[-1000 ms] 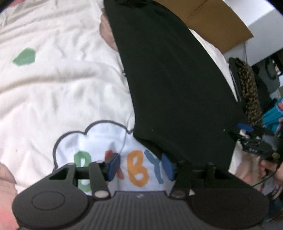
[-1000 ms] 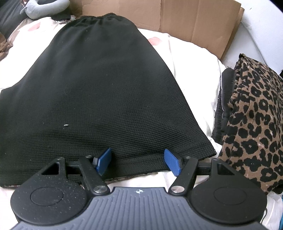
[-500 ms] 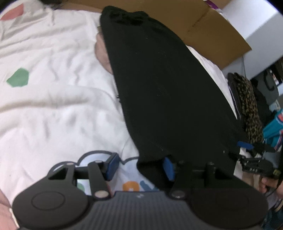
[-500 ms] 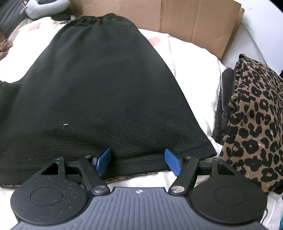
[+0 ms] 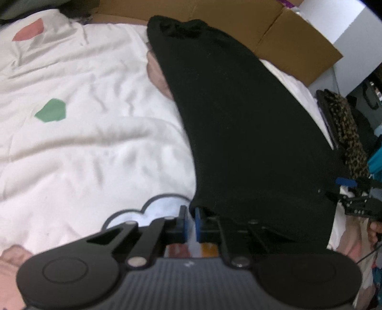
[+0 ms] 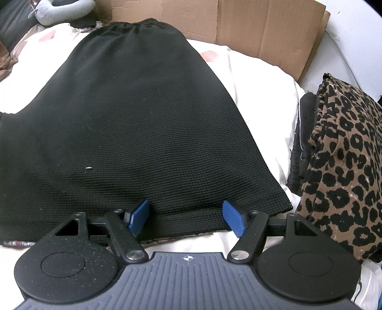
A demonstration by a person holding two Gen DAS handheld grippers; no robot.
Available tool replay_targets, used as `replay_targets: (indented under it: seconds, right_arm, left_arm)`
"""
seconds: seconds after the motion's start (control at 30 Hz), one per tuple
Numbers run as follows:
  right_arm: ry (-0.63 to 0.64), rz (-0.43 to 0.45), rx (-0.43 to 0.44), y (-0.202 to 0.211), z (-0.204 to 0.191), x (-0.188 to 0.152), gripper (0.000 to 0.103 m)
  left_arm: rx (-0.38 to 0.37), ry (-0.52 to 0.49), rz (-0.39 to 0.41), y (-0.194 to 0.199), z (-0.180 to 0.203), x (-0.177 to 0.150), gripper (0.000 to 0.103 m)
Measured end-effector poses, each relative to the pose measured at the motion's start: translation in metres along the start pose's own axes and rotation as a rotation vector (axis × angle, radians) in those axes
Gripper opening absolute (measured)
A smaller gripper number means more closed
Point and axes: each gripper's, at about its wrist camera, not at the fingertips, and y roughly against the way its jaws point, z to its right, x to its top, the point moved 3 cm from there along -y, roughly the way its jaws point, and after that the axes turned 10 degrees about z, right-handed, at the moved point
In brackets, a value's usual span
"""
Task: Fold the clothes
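Observation:
A black knit skirt [image 6: 133,119] lies flat on a white bedsheet [image 5: 83,155], waistband at the far end and hem nearest me. In the left wrist view the black skirt [image 5: 238,119] runs along the right half, and my left gripper [image 5: 190,223] is shut on its near left hem corner. My right gripper [image 6: 186,214] stands open at the hem near the right corner, its blue pads [image 6: 232,219] resting on the cloth with a stretch of hem between them. The right gripper [image 5: 346,183] also shows at the far right of the left wrist view.
A folded leopard-print cloth [image 6: 341,155] lies right of the skirt. Brown cardboard [image 6: 262,28] stands behind the bed. A grey cushion [image 6: 59,12] sits at the far left. The sheet carries a green patch [image 5: 51,111] and a cloud print [image 5: 152,209].
My left gripper has moved onto the skirt's left hem corner and shut on it; it was open before. The skirt's left edge is slightly gathered. My right gripper has stayed open in place.

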Motion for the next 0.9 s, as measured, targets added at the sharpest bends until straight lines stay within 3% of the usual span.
replay_targets:
  seconds: [0.13, 0.17, 0.33, 0.4, 0.47, 0.63, 0.77, 0.9]
  right_arm:
    - [0.005, -0.001, 0.008, 0.001, 0.001, 0.000, 0.074]
    - [0.007, -0.002, 0.009, 0.001, 0.001, 0.000, 0.074]
    - [0.006, -0.016, 0.004, 0.003, 0.002, 0.001, 0.074]
    - [-0.006, -0.022, -0.004, 0.005, 0.003, 0.002, 0.074]
    - [-0.022, -0.023, -0.015, 0.008, 0.004, 0.003, 0.073]
    - [-0.056, -0.028, -0.046, 0.015, 0.012, 0.002, 0.073]
    - [-0.100, -0.031, -0.077, 0.018, 0.023, 0.001, 0.072]
    - [-0.196, -0.020, -0.093, 0.020, 0.038, -0.002, 0.072]
  left_arm:
    - [0.009, 0.052, -0.027, 0.004, -0.007, -0.002, 0.005]
    - [-0.001, 0.082, -0.030, 0.005, -0.008, -0.001, 0.011]
    - [-0.145, 0.227, -0.056, 0.012, -0.004, -0.003, 0.026]
    - [-0.204, 0.260, -0.068, 0.013, 0.004, -0.007, 0.040]
    - [-0.259, 0.288, -0.089, 0.015, 0.010, -0.014, 0.046]
    - [-0.330, 0.324, -0.146, -0.005, 0.031, -0.024, 0.046]
    - [-0.372, 0.363, -0.196, -0.023, 0.048, -0.032, 0.037]
    - [-0.398, 0.388, -0.218, -0.018, 0.048, -0.040, 0.037]
